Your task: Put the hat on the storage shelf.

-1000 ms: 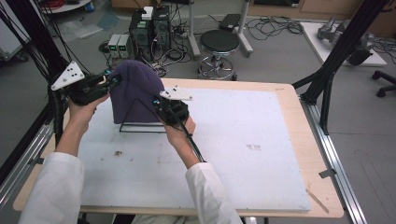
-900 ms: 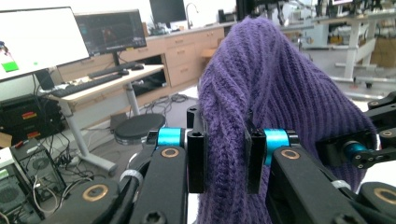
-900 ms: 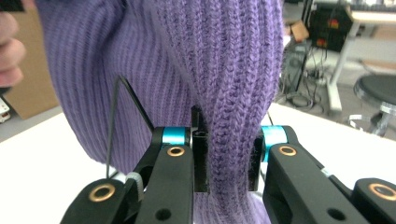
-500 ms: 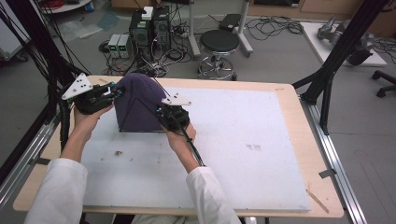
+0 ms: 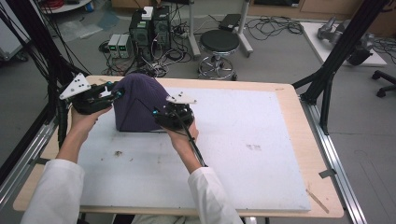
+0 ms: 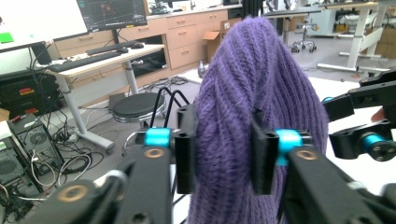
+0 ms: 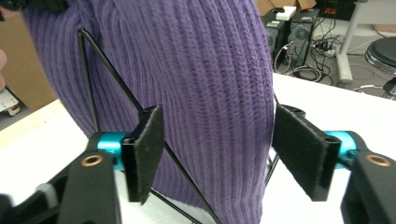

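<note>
Even, bright indoor light; soft shadows, slightly blurry frames.

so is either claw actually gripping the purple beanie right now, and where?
No. Both claws have just been opening. The left claw and right claw straddle the purple knit beanie low on opposite sides, pads off the knit.

Knitted hat (image 5: 135, 100) over wire stand (image 7: 116, 88) on table (image 5: 261, 140), left gripper (image 5: 109, 95) at left, right gripper (image 5: 161, 114) at right, stool (image 5: 219, 44) behind

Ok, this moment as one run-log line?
purple knit hat: over black wire stand | left gripper: jaws just opening, hat between | right gripper: jaws just opening, off hat
</note>
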A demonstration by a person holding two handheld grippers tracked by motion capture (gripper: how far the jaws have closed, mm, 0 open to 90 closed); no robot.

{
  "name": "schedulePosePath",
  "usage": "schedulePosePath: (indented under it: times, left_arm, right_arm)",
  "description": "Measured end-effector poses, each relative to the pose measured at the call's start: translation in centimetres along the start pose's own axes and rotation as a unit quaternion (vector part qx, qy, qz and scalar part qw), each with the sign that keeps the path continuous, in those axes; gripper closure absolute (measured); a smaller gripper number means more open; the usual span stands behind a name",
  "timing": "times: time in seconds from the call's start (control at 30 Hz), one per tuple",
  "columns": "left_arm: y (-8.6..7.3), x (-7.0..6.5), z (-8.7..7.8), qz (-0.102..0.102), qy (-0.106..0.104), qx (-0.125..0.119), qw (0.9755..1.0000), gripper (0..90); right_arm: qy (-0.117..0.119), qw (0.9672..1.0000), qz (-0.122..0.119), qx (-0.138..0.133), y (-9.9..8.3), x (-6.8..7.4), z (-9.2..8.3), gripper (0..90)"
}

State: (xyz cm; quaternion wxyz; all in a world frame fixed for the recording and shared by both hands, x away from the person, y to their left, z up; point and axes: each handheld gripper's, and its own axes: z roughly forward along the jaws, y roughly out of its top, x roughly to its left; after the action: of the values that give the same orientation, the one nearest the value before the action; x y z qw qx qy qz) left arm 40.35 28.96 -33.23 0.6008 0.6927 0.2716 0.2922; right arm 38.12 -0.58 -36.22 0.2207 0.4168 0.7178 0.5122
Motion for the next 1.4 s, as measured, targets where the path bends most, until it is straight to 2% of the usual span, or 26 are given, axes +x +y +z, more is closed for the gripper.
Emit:
schedulePosePath:
  times: [0.07, 0.1, 0.13, 0.23, 0.4, 0.47, 0.53, 0.63, 0.73, 0.8, 0.93, 1.03, 1.23, 1.4]
  left_arm:
    - [0.3, 0.1, -0.3, -0.028, 0.026, -0.01, 0.9992, 39.9]
    - [0.4, 0.2, -0.5, -0.039, 0.03, -0.021, 0.9986, 34.9]
    - [0.5, 0.4, -0.8, -0.044, 0.03, -0.029, 0.9982, 32.8]
    - [0.7, 0.4, -1.4, -0.034, 0.034, -0.03, 0.9984, 29.1]
    - [1.1, 0.0, -2.1, -0.032, 0.031, -0.032, 0.9985, 25.6]
    - [1.3, -0.3, -2.4, -0.028, 0.034, -0.035, 0.9984, 24.9]
    - [1.4, -0.8, -2.6, -0.024, 0.033, -0.04, 0.9984, 23.1]
    - [1.5, -1.6, -2.9, -0.014, 0.03, -0.044, 0.9985, 22.5]
    - [1.4, -1.9, -3.3, -0.014, 0.029, -0.045, 0.9985, 22.1]
    - [1.2, -2.0, -3.6, -0.015, 0.038, -0.045, 0.9982, 22.0]
    - [0.2, -2.0, -4.3, -0.029, 0.055, -0.052, 0.9967, 21.1]
    - [-0.5, -2.3, -4.8, -0.036, 0.065, -0.06, 0.9954, 21.2]
    - [-1.3, -2.7, -5.9, -0.035, 0.082, -0.068, 0.9937, 21.2]
    - [-1.5, -2.9, -6.7, -0.037, 0.087, -0.066, 0.9934, 21.2]
  right_arm:
    - [0.001, 1.0, -0.003, -0.005, 0.2, -0.1, -0.3, 30.0]
    - [0.001, 1.0, -0.002, -0.007, 0.2, -0.1, -0.4, 28.5]
    - [0.002, 0.9999, -0.002, -0.011, 0.3, -0.3, -0.5, 26.9]
    - [-0.003, 0.9999, -0.001, -0.016, 0.5, -0.5, -0.9, 21.8]
    - [-0.01, 0.9994, -0.016, -0.028, 1.0, -1.2, -1.9, 17.0]
    - [-0.02, 0.9989, -0.025, -0.036, 1.3, -1.7, -2.6, 16.3]
    - [-0.034, 0.9976, -0.043, -0.043, 1.7, -2.3, -3.5, 16.0]
    - [-0.047, 0.9971, -0.029, -0.053, 2.1, -3.9, -5.0, 14.6]
    - [-0.064, 0.9961, -0.014, -0.06, 2.3, -5.8, -6.6, 12.8]
    - [-0.075, 0.9947, -0.011, -0.068, 2.3, -7.0, -7.9, 12.8]
    - [-0.101, 0.9921, -0.008, -0.074, 1.8, -9.1, -10.0, 12.7]
    - [-0.111, 0.9908, 0.004, -0.077, 1.3, -10.6, -11.5, 12.4]
    - [-0.13, 0.9881, 0.012, -0.082, 0.5, -12.6, -13.4, 12.3]
    - [-0.143, 0.9859, 0.011, -0.087, -0.3, -13.8, -15.0, 12.3]
